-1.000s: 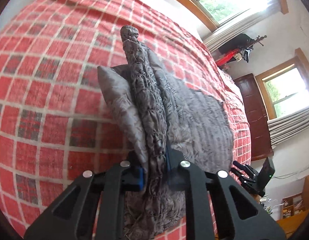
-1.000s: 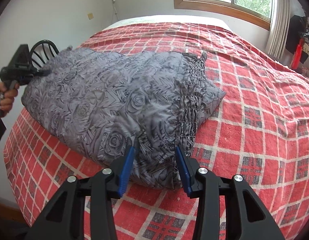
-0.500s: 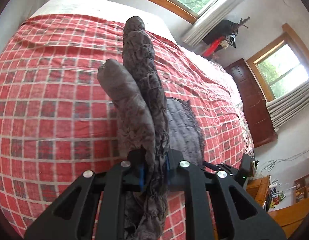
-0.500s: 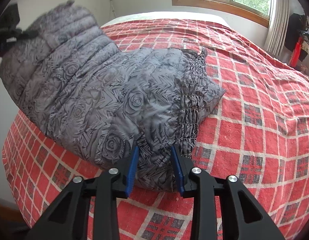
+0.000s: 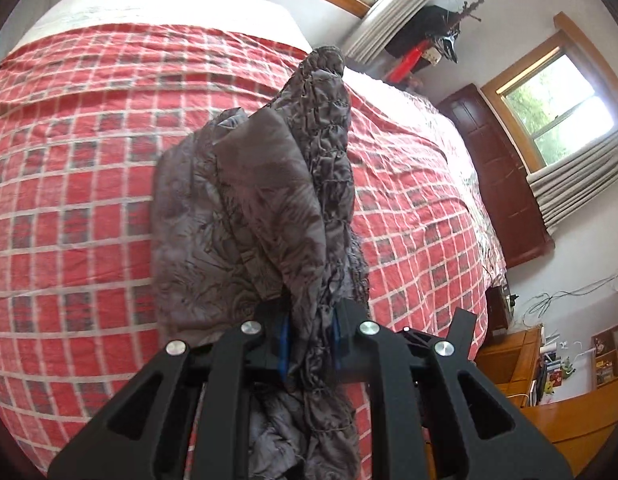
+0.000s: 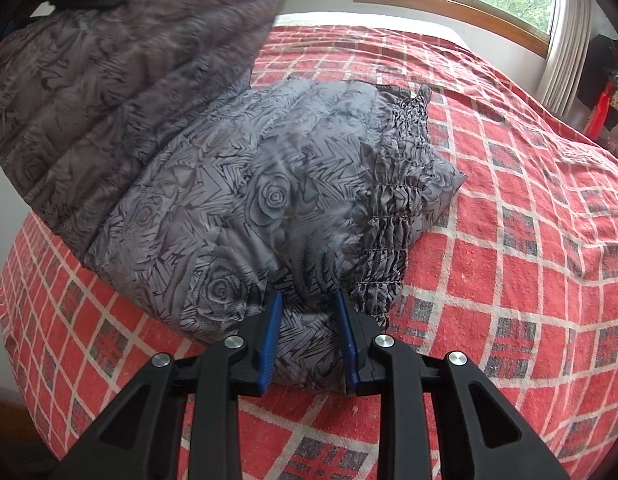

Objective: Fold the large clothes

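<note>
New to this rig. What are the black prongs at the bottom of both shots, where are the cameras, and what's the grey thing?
No robot here: a person carries a handheld two-finger tool in each hand, and a fisheye camera on each looks forward along its fingers. The black prongs are those fingers.

Left wrist view: the left tool is shut on a bunched edge of a grey quilted jacket, lifted above the red checked bedspread.

Right wrist view: the right tool sits at the jacket's near edge on the bedspread. Its jaws are closing, with a fold of fabric between the blue pads, which already touch it. The raised flap at the top left is the part the left tool is lifting, apparently to fold it over.
</note>
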The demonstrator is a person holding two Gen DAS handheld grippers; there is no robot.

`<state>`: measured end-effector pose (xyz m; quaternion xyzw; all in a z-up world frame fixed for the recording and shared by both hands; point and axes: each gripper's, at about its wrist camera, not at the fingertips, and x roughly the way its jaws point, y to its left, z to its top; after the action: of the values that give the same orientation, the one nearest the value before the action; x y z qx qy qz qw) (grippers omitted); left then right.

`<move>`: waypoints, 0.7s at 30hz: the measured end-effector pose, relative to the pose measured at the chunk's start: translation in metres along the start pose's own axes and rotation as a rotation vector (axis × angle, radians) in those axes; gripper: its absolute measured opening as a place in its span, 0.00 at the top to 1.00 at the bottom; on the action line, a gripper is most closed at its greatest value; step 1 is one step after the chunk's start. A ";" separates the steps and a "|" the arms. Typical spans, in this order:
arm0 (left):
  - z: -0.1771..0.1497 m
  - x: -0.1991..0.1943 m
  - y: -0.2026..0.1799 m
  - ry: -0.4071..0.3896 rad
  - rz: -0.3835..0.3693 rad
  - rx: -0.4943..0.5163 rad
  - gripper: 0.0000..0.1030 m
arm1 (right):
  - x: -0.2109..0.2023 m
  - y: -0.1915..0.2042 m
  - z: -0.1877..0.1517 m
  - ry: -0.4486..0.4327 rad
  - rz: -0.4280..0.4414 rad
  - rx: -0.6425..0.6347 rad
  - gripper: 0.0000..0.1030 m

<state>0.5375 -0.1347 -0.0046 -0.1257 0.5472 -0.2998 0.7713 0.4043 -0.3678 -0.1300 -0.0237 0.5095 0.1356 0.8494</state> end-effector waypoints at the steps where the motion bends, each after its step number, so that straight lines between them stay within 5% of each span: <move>1: 0.000 0.006 -0.002 0.005 -0.004 -0.001 0.87 | 0.001 -0.001 0.002 0.004 0.002 -0.005 0.77; 16: -0.010 0.103 -0.037 0.065 0.001 0.016 0.84 | 0.008 -0.017 0.013 0.020 0.073 -0.007 0.83; 21: -0.015 0.114 -0.048 0.049 -0.021 0.047 0.69 | 0.007 -0.027 0.013 0.014 0.112 0.017 0.83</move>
<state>0.5331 -0.2392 -0.0726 -0.1060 0.5575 -0.3235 0.7572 0.4255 -0.3901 -0.1324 0.0111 0.5170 0.1786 0.8370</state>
